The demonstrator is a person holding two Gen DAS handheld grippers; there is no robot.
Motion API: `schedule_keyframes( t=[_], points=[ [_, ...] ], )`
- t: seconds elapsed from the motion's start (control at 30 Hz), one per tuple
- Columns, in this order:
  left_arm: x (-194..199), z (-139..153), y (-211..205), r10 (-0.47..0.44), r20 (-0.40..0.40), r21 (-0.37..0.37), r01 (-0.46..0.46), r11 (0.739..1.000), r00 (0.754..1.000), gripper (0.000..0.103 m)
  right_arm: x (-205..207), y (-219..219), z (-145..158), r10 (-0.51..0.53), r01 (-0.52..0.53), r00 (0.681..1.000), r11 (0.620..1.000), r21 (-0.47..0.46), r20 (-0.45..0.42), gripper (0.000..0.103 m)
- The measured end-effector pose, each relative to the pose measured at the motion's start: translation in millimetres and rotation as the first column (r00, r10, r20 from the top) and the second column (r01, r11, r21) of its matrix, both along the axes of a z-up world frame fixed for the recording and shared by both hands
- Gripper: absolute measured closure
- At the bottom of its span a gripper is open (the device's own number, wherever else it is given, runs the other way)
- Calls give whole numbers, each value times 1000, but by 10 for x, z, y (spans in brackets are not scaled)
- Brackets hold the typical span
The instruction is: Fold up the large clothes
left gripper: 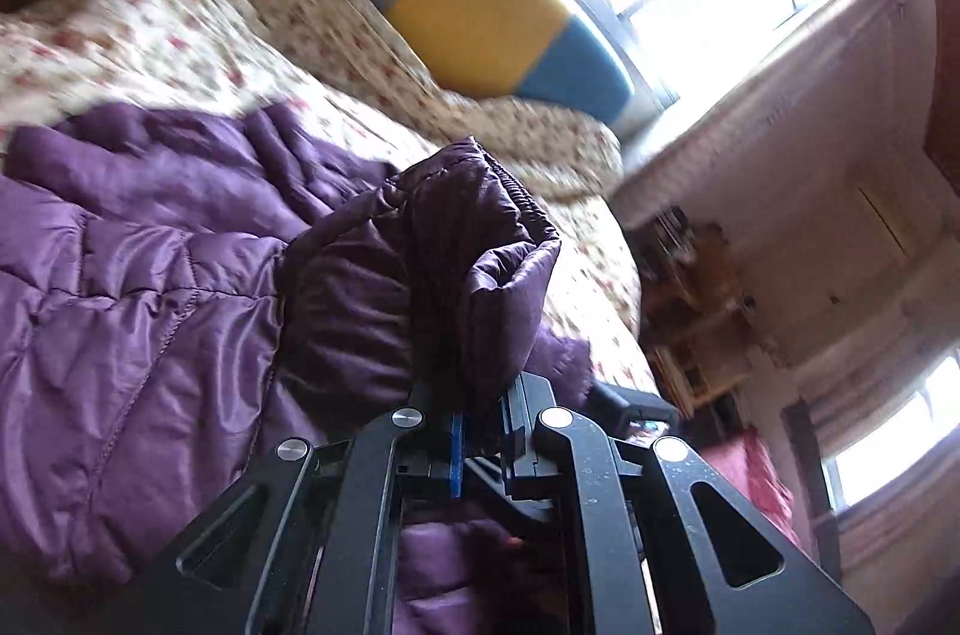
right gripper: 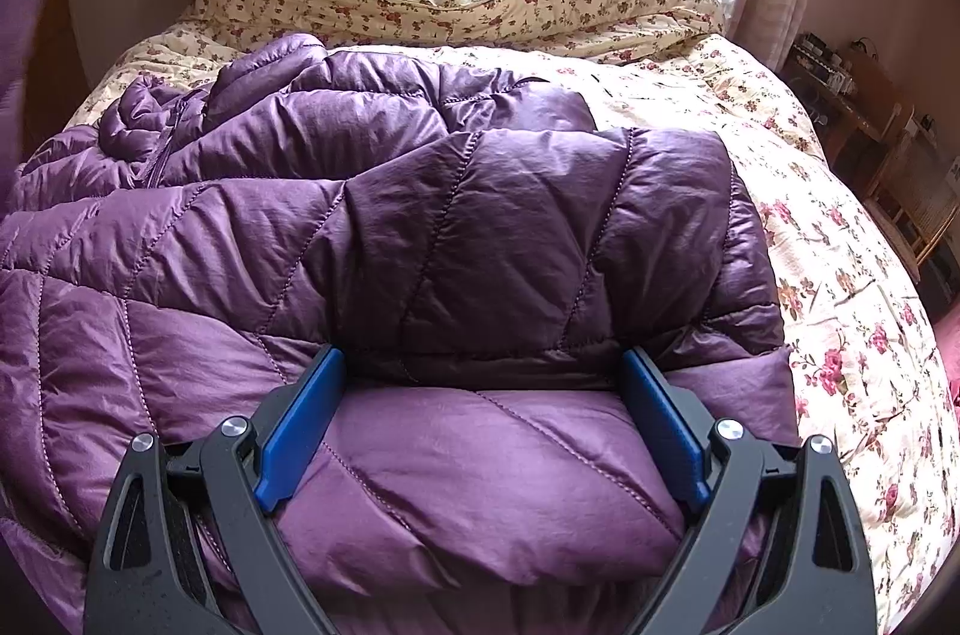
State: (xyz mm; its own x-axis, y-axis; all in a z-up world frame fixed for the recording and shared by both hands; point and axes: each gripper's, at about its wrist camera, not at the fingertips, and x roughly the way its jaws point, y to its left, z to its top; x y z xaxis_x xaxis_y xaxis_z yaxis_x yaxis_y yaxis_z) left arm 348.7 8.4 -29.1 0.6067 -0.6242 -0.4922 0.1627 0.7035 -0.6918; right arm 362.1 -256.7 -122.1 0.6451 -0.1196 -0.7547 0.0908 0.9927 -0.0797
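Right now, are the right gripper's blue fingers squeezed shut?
No, the right gripper has its fingers spread wide over the purple jacket.

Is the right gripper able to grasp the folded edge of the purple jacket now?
Probably yes: the right gripper is open over the purple jacket, its folded edge lying between the fingers, with nothing in between.

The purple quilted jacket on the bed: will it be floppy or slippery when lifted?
Probably floppy: the purple jacket sags and creases over the floral bedding. Its shiny fabric looks slippery. The cuff bunches in the left gripper, so it likely compresses easily.
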Motion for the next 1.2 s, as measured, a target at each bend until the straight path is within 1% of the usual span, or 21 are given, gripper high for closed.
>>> schedule_keyframes(
  t=[0.1,0.2,0.27,0.33,0.37,0.4,0.43,0.47,0.5,0.57,0.63,0.7,0.73,0.8,0.83,0.9,1.0,1.07,1.1,1.13,1.2],
  points=[
    [133,-129,-173,-56,-27,-17,55,998,998,94,6,-6,0,0,0,1000,1000,4,1,11],
    [220,-270,-259,-104,-49,-24,103,994,993,94,5,-8,0,-1,1,1000,1000,3,1,11],
    [278,-356,-266,-125,-65,-33,123,992,990,94,9,4,0,-1,1,1000,1000,2,1,11],
    [312,-388,-263,-132,-78,-21,131,991,988,91,4,-10,-1,-1,1,1000,1000,2,1,11],
    [326,-405,-248,-135,-80,-32,133,991,988,82,7,-1,-1,-1,1,1000,1000,2,1,11],
    [331,-414,-235,-141,-80,-42,138,990,987,69,3,-14,-1,0,0,1000,1000,2,1,11],
    [304,-383,-222,-139,-79,-42,136,990,987,61,10,3,-1,-1,1,1000,1000,0,1,11],
    [272,-365,-199,-134,-74,-48,131,990,988,48,7,-1,-1,-1,1,1000,1000,1,1,11],
    [262,-348,-179,-132,-70,-53,129,990,989,46,7,2,-2,-1,1,1000,1000,0,1,11],
    [239,-322,-124,-118,-63,-50,115,992,991,46,5,-20,4,0,0,1000,1000,-1,0,12],
    [136,-252,-44,-100,-49,-46,98,994,994,46,8,-8,6,-1,1,1000,1000,-6,-2,12],
    [-7,-187,117,-60,-29,-20,59,998,998,46,-10,-16,19,0,0,1000,1000,-11,-2,12],
    [-61,-174,209,-35,-29,6,36,999,999,46,-18,-20,35,2,-2,1000,1000,-8,-1,12],
    [-151,-152,326,-7,-21,51,8,999,1000,46,-36,-50,73,3,-3,1000,1000,4,3,21],
    [-212,-141,400,7,-13,84,-6,996,1000,46,-59,-65,110,-3,3,1000,1000,15,8,24],
    [-306,-139,497,26,8,121,-26,992,1000,46,-105,-112,189,-21,20,1000,999,50,16,34],
    [-401,-133,616,56,28,164,-60,985,998,46,-155,-199,326,-54,50,998,994,100,40,42],
    [-427,-150,695,77,25,169,-80,982,997,46,-200,-240,470,-64,51,996,984,170,69,42],
    [-447,-155,743,88,25,168,-91,982,996,46,-201,-225,525,-51,35,996,980,194,76,42],
    [-470,-154,790,99,26,165,-102,981,995,46,-192,-183,585,-20,1,997,974,229,78,42],
    [-483,-151,846,115,32,156,-119,981,993,46,-136,-41,647,51,-66,997,962,265,61,41]
  ],
)
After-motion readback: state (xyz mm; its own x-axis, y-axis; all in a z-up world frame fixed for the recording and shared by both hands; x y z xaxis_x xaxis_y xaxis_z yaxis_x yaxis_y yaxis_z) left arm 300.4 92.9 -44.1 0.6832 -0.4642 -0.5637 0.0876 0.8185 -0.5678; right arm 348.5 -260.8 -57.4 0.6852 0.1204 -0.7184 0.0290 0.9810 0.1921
